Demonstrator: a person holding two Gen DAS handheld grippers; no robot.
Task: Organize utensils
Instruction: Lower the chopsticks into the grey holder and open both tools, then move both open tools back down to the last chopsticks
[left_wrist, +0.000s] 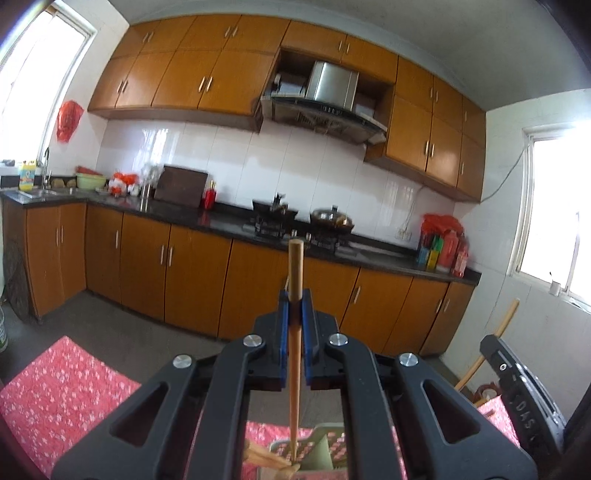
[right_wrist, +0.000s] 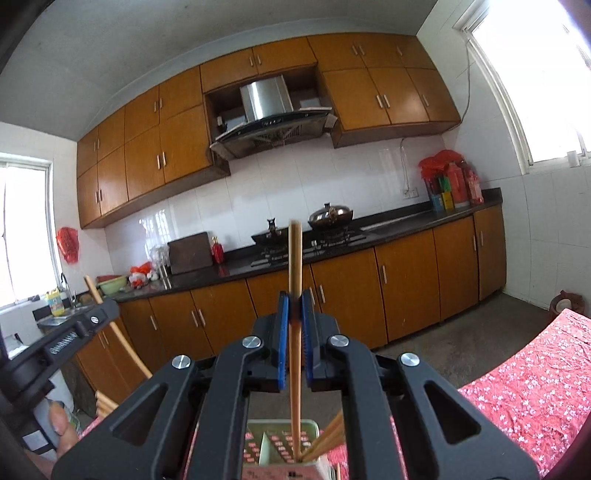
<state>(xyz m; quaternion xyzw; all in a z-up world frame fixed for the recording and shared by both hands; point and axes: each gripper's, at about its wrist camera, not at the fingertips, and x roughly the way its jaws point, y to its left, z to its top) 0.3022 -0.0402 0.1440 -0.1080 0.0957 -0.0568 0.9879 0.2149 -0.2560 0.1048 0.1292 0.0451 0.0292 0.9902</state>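
Left gripper (left_wrist: 294, 295) up high, blue pads (left_wrist: 282, 325) pinched tight on a wooden chopstick (left_wrist: 294, 332), which stands near upright w/ its top end poking above the fingertips and its lower end dropping into the pale green holder (left_wrist: 325, 448) below. Holder's a perforated plastic thing w/ a divider, sitting on the red floral tablecloth (left_wrist: 55, 391); more chopsticks (left_wrist: 266, 459) lean inside its left compartment in this view. Over to the right wrist cam: right gripper (right_wrist: 294, 295) same story, pads pressed onto a second chopstick (right_wrist: 294, 332), also close to vertical, tip down inside the holder (right_wrist: 275, 443), beside a bunch of leaning sticks (right_wrist: 328, 437) in the right-hand part. Which compartment the tip sits in, can't tell for sure. Left gripper's body shows at the left edge of the right cam, its stick angling up past it. Bkgd: orange-brown kitchen cabinets (left_wrist: 192, 266), dark countertop (left_wrist: 177, 214), range hood (left_wrist: 325, 107), lidded wok (right_wrist: 330, 216) on the stove, white tile wall, windows both sides.
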